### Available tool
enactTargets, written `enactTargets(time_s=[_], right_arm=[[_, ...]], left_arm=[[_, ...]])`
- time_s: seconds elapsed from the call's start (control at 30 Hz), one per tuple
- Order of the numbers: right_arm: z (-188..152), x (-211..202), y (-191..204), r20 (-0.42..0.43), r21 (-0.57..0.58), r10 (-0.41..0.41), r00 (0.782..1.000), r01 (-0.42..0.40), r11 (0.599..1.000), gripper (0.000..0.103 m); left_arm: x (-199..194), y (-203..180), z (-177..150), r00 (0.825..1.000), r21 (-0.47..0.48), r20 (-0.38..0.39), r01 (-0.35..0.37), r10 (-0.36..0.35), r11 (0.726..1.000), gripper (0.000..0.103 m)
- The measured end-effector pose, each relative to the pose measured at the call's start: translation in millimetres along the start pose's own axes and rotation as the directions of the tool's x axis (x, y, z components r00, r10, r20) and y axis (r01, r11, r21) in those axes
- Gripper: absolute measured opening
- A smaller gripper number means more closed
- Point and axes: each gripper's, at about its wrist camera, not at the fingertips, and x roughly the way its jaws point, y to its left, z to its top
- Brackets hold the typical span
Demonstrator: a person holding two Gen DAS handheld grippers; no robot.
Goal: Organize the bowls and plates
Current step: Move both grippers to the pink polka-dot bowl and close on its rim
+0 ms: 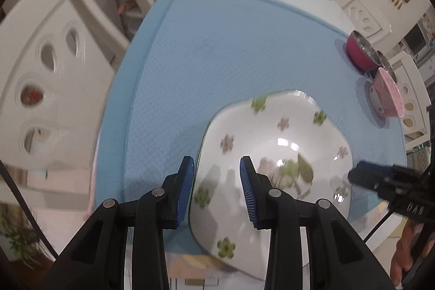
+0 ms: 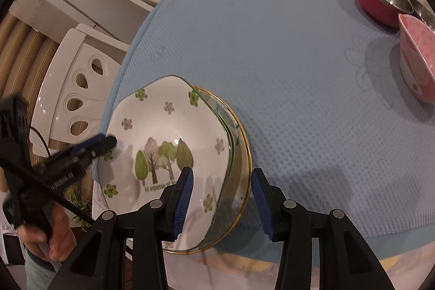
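Square plate (image 2: 152, 137) stacked on glass plate (image 2: 240, 154); three bowls (image 2: 380, 2) unsorted; left gripper (image 1: 217, 189) and right gripper (image 2: 223, 197) open, empty

The middle and far stretch of the blue mat (image 2: 285, 67) lay bare, giving wide passage. At its near left corner a flowered plate (image 2: 163, 143) sat on a gold-rimmed glass plate (image 2: 242, 154), with the left gripper (image 2: 108, 143) at the flowered plate's left edge. The right gripper (image 2: 223, 197) straddled the stack's right rim, pads apart. Along the right edge a red bowl (image 2: 380, 2) and a pink bowl (image 2: 418, 59) crowded together. White chairs (image 2: 81, 94) hemmed in the left side.
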Motion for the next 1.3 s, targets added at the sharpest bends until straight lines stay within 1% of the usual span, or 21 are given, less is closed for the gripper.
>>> enactTargets(time_s=[0.07,0.1,0.17,0.2,0.3,0.4,0.47,0.53,0.57,0.63,0.67,0.7,0.77,0.8,0.83,0.9,0.97,1.03,1.1,1.17,1.3], right_arm=[[0.2,-4.2,-3.5,0.001,0.017,0.002,1.000,-0.002,1.000,0.044],[1.7,-7.1,-5.8,0.005,0.025,0.005,1.000,-0.006,1.000,0.044],[6.6,-14.8,-11.9,0.024,0.043,0.003,1.000,-0.004,0.999,0.044],[10.6,-20.2,-15.8,0.040,0.055,-0.002,0.999,-0.001,0.998,0.044],[20.4,-33.2,-28.4,0.076,0.100,-0.005,0.997,-0.003,0.995,0.048],[25.6,-50.3,-49.3,0.117,0.173,-0.020,0.993,0.000,0.985,0.049],[25.2,-66.9,-71.0,0.159,0.243,-0.047,0.986,0.006,0.970,0.052],[20.5,-83.7,-97.9,0.198,0.331,-0.080,0.977,0.010,0.943,0.054],[16.9,-89.8,-110.4,0.210,0.375,-0.090,0.974,0.005,0.927,0.054],[8.7,-101.6,-140.2,0.228,0.471,-0.103,0.968,-0.017,0.882,0.054],[4.9,-106.5,-154.8,0.235,0.506,-0.108,0.966,-0.027,0.862,0.054],[3.0,-109.8,-164.7,0.238,0.530,-0.118,0.964,-0.027,0.848,0.054],[-2.0,-119.9,-190.1,0.242,0.572,-0.164,0.956,-0.004,0.820,0.054],[-2.1,-123.0,-199.1,0.243,0.582,-0.178,0.954,0.003,0.813,0.054],[-1.4,-126.3,-210.7,0.243,0.590,-0.189,0.951,0.009,0.807,0.054],[2.7,-130.1,-227.2,0.240,0.593,-0.208,0.948,0.027,0.805,0.054],[15.5,-133.2,-244.3,0.225,0.573,-0.228,0.947,0.060,0.817,0.054],[26.9,-129.2,-256.8,0.190,0.536,-0.237,0.953,0.101,0.838,0.054],[40.3,-120.3,-268.8,0.154,0.494,-0.249,0.956,0.144,0.857,0.054],[48.5,-111.4,-280.1,0.120,0.463,-0.241,0.963,0.160,0.872,0.054],[61.9,-96.8,-293.1,0.106,0.405,-0.201,0.974,0.143,0.903,0.054]], left_arm=[[-7.7,-8.3,12.9,0.999,0.027,0.049,-0.020,0.018,0.999,0.032],[-12.0,-11.0,17.9,0.997,0.042,0.074,-0.018,0.015,0.999,0.032],[-17.3,-24.4,32.1,0.993,0.080,0.113,0.011,-0.020,0.997,0.032],[-17.6,-32.8,39.4,0.992,0.103,0.119,0.030,-0.042,0.994,0.032],[-11.1,-64.0,60.2,0.990,0.188,0.103,0.077,-0.098,0.979,0.033],[-3.0,-94.2,75.9,0.985,0.259,0.076,0.130,-0.155,0.957,0.033],[1.4,-118.0,83.7,0.978,0.304,0.063,0.171,-0.199,0.937,0.033],[3.3,-146.5,91.1,0.973,0.358,0.066,0.184,-0.221,0.915,0.035],[4.7,-161.7,94.8,0.972,0.381,0.063,0.188,-0.228,0.905,0.039],[7.0,-183.9,100.0,0.966,0.404,0.052,0.213,-0.254,0.890,0.051],[8.1,-194.5,102.4,0.960,0.410,0.046,0.233,-0.275,0.882,0.064],[9.5,-204.4,104.8,0.952,0.415,0.043,0.258,-0.302,0.873,0.072],[14.3,-229.5,111.5,0.934,0.421,0.021,0.315,-0.356,0.851,0.072],[17.9,-238.0,113.0,0.930,0.418,0.007,0.332,-0.368,0.846,0.072],[25.8,-250.7,117.0,0.925,0.405,-0.018,0.353,-0.378,0.844,0.072],[40.9,-271.6,123.3,0.923,0.373,-0.049,0.372,-0.383,0.850,0.072],[53.3,-284.1,126.6,0.921,0.343,-0.075,0.384,-0.382,0.857,0.071],[68.3,-297.5,128.0,0.919,0.299,-0.105,0.393,-0.379,0.870,0.070],[82.3,-305.6,128.4,0.925,0.270,-0.126,0.381,-0.360,0.884,0.069],[94.8,-312.9,126.1,0.933,0.255,-0.143,0.356,-0.329,0.899,0.067],[108.8,-316.9,125.1,0.937,0.215,-0.158,0.341,-0.312,0.915,0.054]])
